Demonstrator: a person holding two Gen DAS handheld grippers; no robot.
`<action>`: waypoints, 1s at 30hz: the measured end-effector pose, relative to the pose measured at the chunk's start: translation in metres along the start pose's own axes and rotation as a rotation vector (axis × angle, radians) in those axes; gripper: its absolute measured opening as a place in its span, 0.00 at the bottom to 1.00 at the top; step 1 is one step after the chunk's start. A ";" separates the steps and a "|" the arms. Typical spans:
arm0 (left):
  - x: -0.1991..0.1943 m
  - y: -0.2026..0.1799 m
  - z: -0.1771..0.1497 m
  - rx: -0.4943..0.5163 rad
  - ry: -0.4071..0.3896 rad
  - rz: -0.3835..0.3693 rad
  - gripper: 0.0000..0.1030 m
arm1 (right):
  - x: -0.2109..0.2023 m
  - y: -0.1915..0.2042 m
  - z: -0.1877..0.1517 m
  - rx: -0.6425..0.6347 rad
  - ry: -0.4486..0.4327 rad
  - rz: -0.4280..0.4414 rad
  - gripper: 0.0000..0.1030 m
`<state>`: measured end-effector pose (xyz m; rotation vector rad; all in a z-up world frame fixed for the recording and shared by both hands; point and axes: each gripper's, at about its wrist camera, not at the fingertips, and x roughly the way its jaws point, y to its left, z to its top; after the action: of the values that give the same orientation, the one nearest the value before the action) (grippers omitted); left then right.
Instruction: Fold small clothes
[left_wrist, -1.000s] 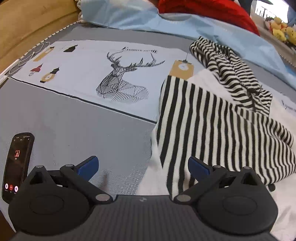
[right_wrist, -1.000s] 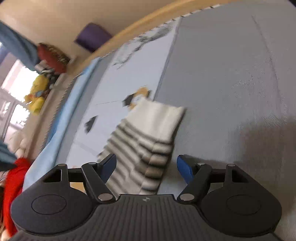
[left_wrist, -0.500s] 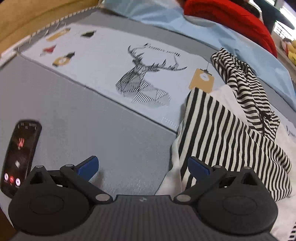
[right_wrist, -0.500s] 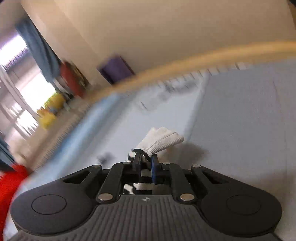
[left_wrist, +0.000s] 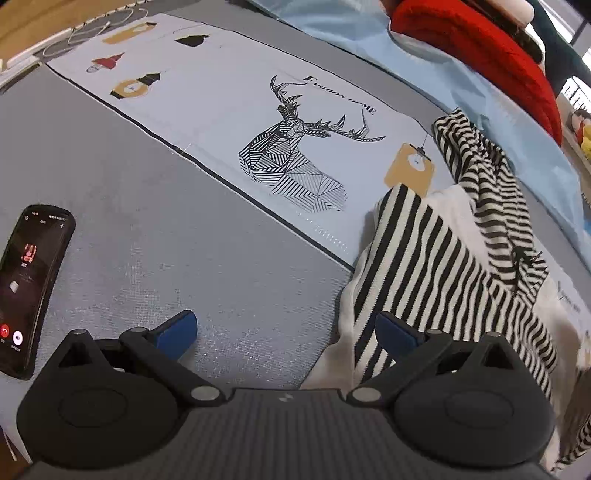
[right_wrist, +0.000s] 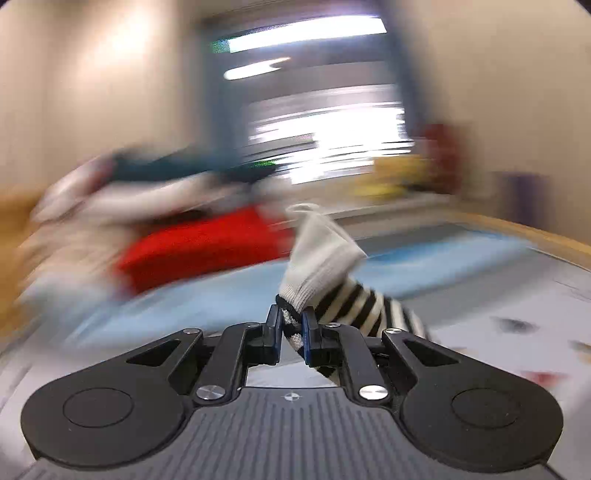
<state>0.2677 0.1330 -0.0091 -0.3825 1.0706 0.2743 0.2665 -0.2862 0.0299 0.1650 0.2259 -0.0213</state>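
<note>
A black-and-white striped garment (left_wrist: 436, 266) with white edges lies on the grey bed cover at the right of the left wrist view, one sleeve (left_wrist: 491, 184) stretched away from me. My left gripper (left_wrist: 284, 328) is open and empty, low over the cover, its right finger at the garment's near edge. My right gripper (right_wrist: 291, 328) is shut on the striped garment's white cuff end (right_wrist: 321, 254) and holds it lifted; that view is blurred by motion.
A black phone (left_wrist: 29, 288) with a lit screen lies at the left. A pale panel with a deer print (left_wrist: 295, 151) crosses the cover. A red cushion (left_wrist: 480, 55) and a light blue sheet (left_wrist: 443, 74) lie at the back.
My right gripper closed on the striped cuff, lifted it and swung round toward the red cushion. My left gripper shifted a little, staying open.
</note>
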 end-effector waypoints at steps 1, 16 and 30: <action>0.001 0.000 -0.001 0.000 0.004 0.004 1.00 | 0.003 0.031 -0.016 -0.039 0.057 0.074 0.17; 0.004 0.005 -0.010 0.017 0.075 -0.045 1.00 | -0.030 -0.027 -0.078 -0.036 0.441 -0.242 0.40; -0.005 -0.026 -0.030 0.197 -0.015 0.035 1.00 | -0.068 -0.048 -0.072 0.165 0.482 -0.135 0.56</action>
<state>0.2523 0.0962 -0.0125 -0.1851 1.0794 0.2004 0.1824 -0.3213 -0.0320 0.3191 0.7173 -0.1350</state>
